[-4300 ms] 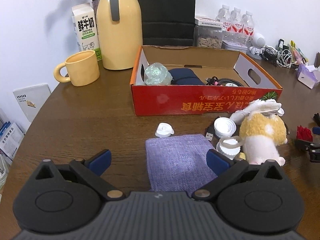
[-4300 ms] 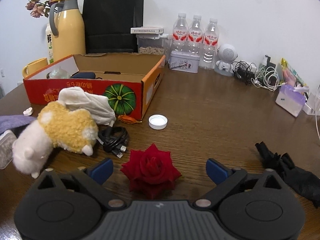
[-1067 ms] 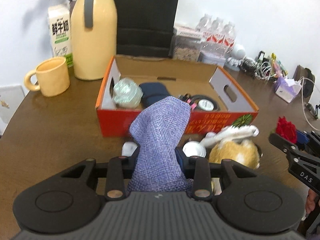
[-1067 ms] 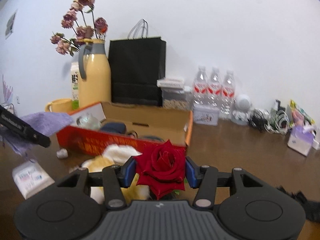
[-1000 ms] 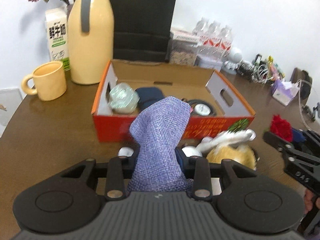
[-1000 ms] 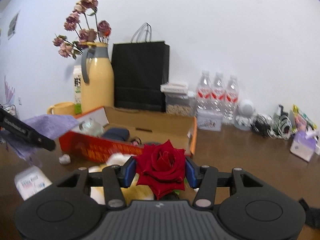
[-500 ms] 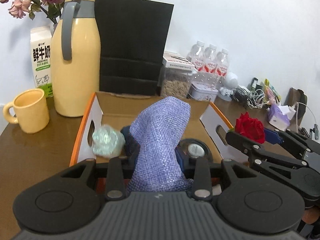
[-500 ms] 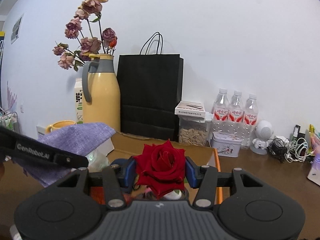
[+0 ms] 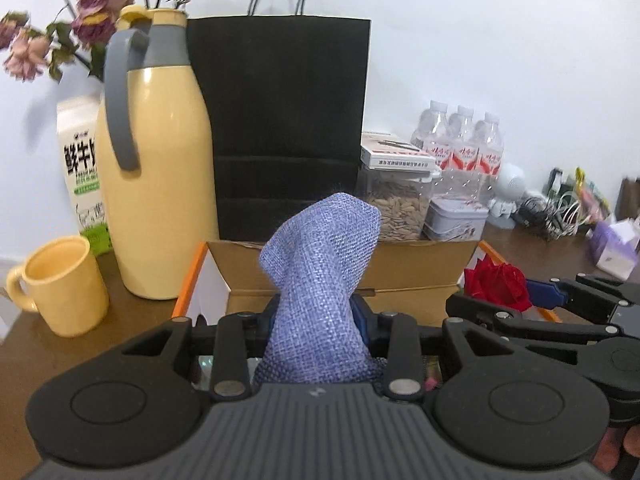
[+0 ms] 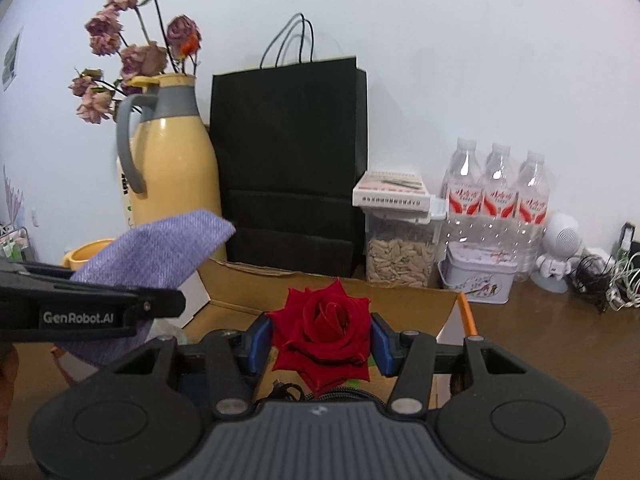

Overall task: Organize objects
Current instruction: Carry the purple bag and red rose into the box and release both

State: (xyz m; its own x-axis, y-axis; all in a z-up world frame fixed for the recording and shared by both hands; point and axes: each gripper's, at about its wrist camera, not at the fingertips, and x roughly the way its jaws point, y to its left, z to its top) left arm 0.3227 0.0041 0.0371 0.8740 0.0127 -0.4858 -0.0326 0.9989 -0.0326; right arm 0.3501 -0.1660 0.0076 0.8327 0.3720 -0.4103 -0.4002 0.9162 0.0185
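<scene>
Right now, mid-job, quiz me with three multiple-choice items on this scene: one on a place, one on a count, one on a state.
1. Where is the black paper bag?
A. Behind the cardboard box
B. Inside the box
C. Left of the yellow jug

2. How many water bottles stand by the wall?
A. Two
B. Three
C. Five

3. What is the right gripper doing?
A. Open and empty
B. Shut on the purple cloth
C. Shut on the red rose

Answers: 1 A, it rises past the box's far wall. 2 B, three red labels in a row. 3 C, the rose sits pinched between the blue pads; the left gripper has the cloth.
</scene>
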